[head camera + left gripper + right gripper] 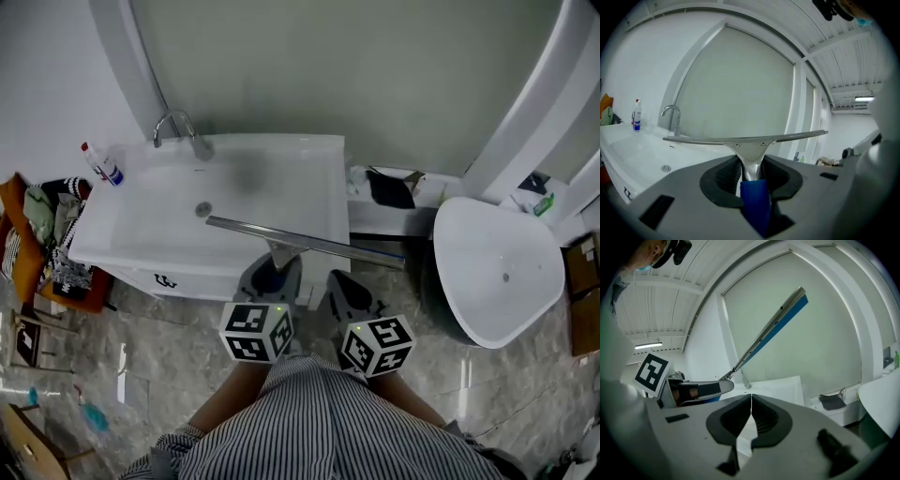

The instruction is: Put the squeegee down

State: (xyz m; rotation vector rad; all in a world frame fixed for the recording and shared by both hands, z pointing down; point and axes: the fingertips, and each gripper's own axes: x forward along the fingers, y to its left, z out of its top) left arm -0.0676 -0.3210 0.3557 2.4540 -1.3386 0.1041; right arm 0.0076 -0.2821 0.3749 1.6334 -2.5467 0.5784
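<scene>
The squeegee (305, 242) was clamped by its handle in the left tongs (751, 173) and held level over the sink (131, 230) front, seemingly for setting down. The right tongs (750, 404) were closed, empty.

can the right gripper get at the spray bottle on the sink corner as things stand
Probably not directly: the spray bottle stands at the sink's far left corner, and the left gripper, shut on the squeegee, sits between. The right gripper is shut and empty.
</scene>
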